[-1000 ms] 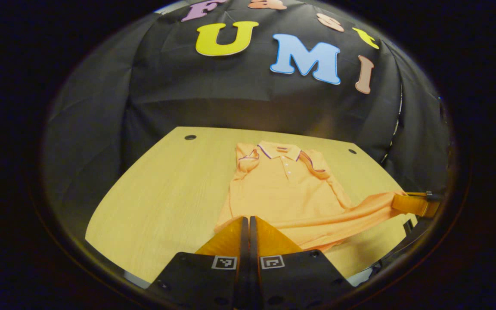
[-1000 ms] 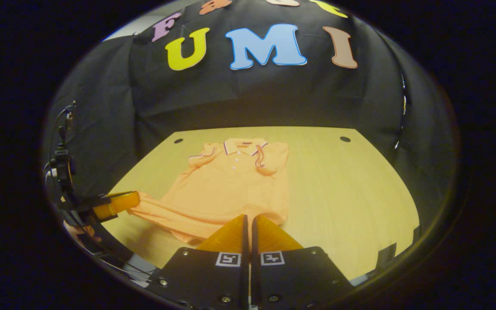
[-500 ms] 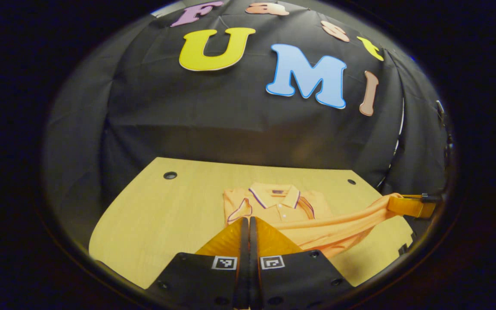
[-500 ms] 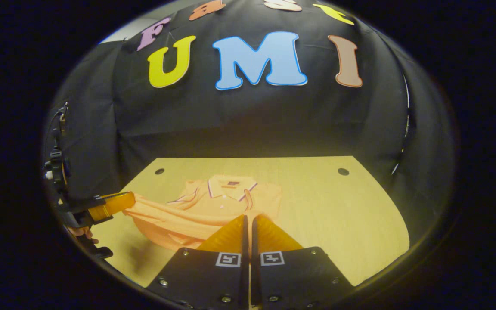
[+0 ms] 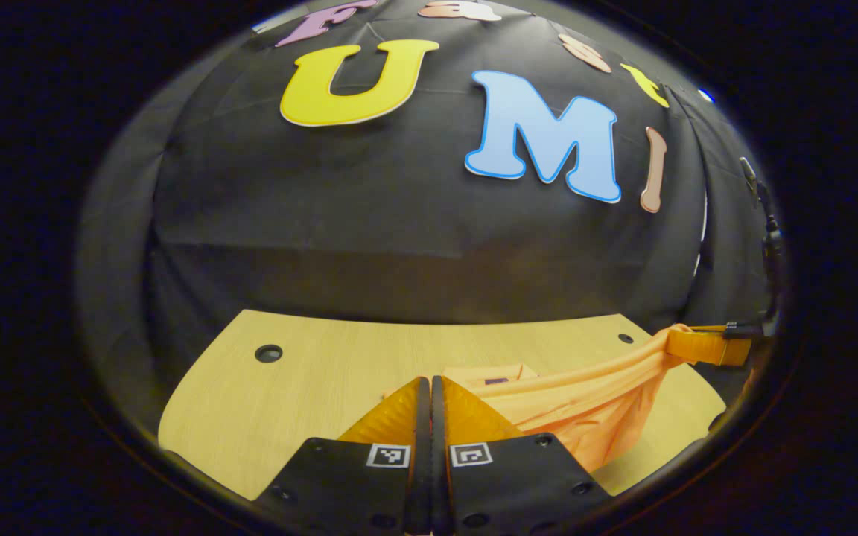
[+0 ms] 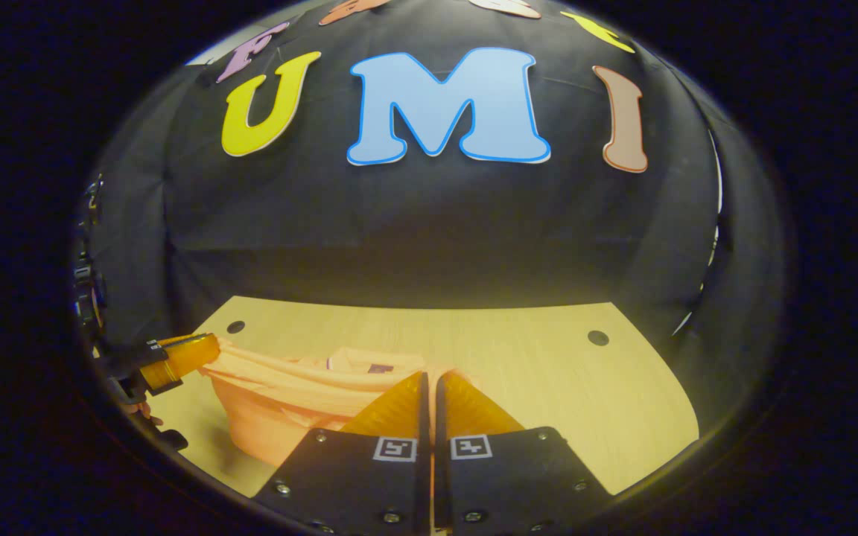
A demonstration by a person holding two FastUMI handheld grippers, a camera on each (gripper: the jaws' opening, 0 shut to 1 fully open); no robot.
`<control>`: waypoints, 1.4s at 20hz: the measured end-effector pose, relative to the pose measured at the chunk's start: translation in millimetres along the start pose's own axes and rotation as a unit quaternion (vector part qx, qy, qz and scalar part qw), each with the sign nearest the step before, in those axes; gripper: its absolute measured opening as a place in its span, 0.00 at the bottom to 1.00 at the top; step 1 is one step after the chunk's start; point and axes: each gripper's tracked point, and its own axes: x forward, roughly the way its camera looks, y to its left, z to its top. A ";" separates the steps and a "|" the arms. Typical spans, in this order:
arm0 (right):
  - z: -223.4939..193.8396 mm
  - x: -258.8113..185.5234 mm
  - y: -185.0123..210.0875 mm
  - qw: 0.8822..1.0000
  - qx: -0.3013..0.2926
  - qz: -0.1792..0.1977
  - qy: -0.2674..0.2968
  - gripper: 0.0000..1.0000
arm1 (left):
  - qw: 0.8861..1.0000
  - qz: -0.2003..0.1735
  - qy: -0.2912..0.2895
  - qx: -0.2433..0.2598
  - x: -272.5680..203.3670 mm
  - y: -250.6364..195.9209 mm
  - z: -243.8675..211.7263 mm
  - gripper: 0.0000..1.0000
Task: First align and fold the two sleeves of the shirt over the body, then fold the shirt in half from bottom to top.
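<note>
Both claws are clamped on the hem of the orange shirt (image 5: 585, 417), the left claw (image 5: 430, 387) at lower centre, the right claw (image 6: 429, 383) likewise. The hem hangs stretched between them above the counter (image 6: 548, 372), presumably to carry it toward the collar (image 5: 492, 372).

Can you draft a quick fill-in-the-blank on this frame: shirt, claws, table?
1. The shirt hangs between two claws, and its colour is ____.
2. Both the left claw and the right claw are ____ on the shirt's hem.
3. The shirt's collar rests on the ____ table.
4. Behind the table hangs a ____ cloth wall.

Missing words: orange; shut; wooden; black
</note>
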 end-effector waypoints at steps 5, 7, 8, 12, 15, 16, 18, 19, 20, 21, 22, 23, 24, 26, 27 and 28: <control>12.1 39.0 0.3 1.000 -0.015 -0.014 -0.007 0.02 | 1.000 0.001 -0.014 0.014 41.3 8.3 10.2 0.06; 11.8 52.0 1.4 1.000 -0.020 -0.018 -0.008 0.02 | 1.000 -0.001 -0.016 0.023 54.2 8.2 12.5 0.07; 10.3 60.3 0.2 0.999 -0.023 -0.021 -0.008 0.02 | 0.999 -0.002 -0.020 0.026 59.8 7.8 15.2 0.05; 8.1 89.4 -3.8 0.999 -0.040 -0.032 -0.008 0.02 | 0.999 0.002 -0.028 0.046 85.5 9.3 12.7 0.05; -6.5 108.3 -4.8 0.998 -0.041 -0.037 0.009 0.02 | 0.999 0.010 -0.014 0.045 104.3 14.8 -6.6 0.06; -11.1 114.1 -2.9 0.998 -0.044 -0.036 0.016 0.02 | 0.999 0.014 -0.010 0.044 109.4 17.2 -11.5 0.06; -21.7 124.3 -1.5 0.998 -0.053 -0.036 0.028 0.02 | 0.999 0.019 0.002 0.045 117.7 21.2 -24.7 0.06; -27.7 128.5 -0.5 0.997 -0.058 -0.035 0.035 0.02 | 0.999 0.020 0.007 0.044 120.3 21.5 -29.9 0.06; -33.1 131.5 1.4 0.997 -0.062 -0.034 0.042 0.04 | 0.999 0.023 0.012 0.043 122.4 24.5 -33.9 0.06; -37.8 133.7 2.7 0.996 -0.065 -0.033 0.050 0.04 | 0.999 0.026 0.015 0.044 123.4 24.8 -36.2 0.06; -43.8 136.9 2.3 0.995 -0.068 -0.032 0.058 0.05 | 0.998 0.029 0.020 0.047 124.8 25.5 -40.3 0.06; -46.9 138.0 2.6 0.995 -0.069 -0.031 0.064 0.05 | 0.998 0.033 0.023 0.049 126.8 26.7 -43.5 0.06; -52.1 140.1 2.9 0.995 -0.071 -0.030 0.070 0.06 | 0.998 0.034 0.029 0.053 126.4 26.7 -47.1 0.06; -58.8 139.9 2.4 0.993 -0.077 -0.029 0.080 0.07 | 0.997 0.035 0.029 0.066 125.6 23.8 -47.8 0.10; -60.1 139.2 4.2 0.993 -0.079 -0.025 0.081 0.07 | 0.996 0.036 0.028 0.077 123.9 22.8 -47.2 0.10; -62.6 138.4 3.4 0.993 -0.082 -0.025 0.085 0.09 | 0.996 0.033 0.028 0.081 120.1 19.8 -47.5 0.11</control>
